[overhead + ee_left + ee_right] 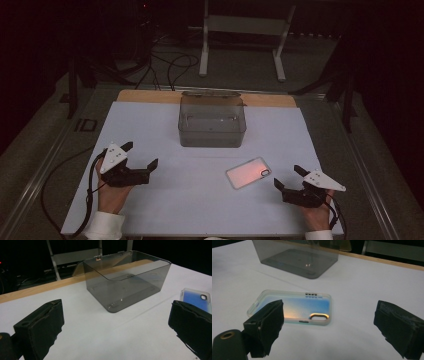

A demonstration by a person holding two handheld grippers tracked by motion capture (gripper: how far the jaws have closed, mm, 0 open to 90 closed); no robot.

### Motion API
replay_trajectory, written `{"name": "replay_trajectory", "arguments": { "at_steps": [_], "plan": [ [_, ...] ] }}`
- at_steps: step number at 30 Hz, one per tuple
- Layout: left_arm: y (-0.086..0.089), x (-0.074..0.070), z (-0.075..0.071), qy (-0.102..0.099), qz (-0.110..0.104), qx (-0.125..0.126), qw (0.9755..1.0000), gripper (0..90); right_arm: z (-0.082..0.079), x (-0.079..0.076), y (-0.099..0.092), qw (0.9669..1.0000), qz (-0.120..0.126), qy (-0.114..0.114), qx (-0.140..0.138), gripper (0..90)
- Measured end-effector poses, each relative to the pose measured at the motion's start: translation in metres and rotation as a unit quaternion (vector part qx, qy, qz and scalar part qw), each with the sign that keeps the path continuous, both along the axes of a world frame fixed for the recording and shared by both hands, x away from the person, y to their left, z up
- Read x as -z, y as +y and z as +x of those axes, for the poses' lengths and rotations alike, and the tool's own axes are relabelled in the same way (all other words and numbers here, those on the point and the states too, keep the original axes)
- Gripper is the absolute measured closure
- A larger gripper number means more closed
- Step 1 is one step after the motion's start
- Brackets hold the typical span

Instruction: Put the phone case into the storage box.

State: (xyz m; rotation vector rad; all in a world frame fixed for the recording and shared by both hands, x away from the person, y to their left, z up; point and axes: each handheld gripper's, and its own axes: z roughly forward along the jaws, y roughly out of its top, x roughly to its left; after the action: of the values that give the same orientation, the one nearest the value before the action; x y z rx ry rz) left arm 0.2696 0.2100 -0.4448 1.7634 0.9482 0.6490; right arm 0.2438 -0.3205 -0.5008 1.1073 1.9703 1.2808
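Note:
A clear phone case [248, 172] with a pink-to-blue sheen lies flat on the white table, right of centre; it also lies close ahead of the jaws in the right gripper view [294, 307] and at the right edge of the left gripper view [196, 298]. A smoky transparent box [212, 121] with its lid swung open behind it stands at the middle back [127, 280] [299, 255]. My left gripper [141, 154] rests open at the left, nothing between its jaws. My right gripper [288, 177] is open too, just right of the case and not touching it.
The white sheet covers the table [150, 200], with a strip of bare wood [150, 96] at the far edge. Beyond it stand a white metal frame [245, 30] and cables on a dark floor.

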Motion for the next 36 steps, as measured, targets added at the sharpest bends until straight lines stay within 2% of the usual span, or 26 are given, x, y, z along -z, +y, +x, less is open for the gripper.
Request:
{"name": "replay_trajectory", "arguments": {
  "at_steps": [24, 36],
  "plan": [
    [-0.029, -0.003, 0.019, 0.010, 0.013, 0.034, 0.9993, 1.5, 0.001, 0.001, 0.000, 1.0000, -0.002, 0.001, 0.000, 9.4],
    [-0.060, -0.004, 0.034, 0.016, 0.029, 0.065, 0.9973, 1.6, 0.001, 0.000, -0.001, 1.0000, 0.001, 0.002, 0.000, 9.4]
  ]
}}
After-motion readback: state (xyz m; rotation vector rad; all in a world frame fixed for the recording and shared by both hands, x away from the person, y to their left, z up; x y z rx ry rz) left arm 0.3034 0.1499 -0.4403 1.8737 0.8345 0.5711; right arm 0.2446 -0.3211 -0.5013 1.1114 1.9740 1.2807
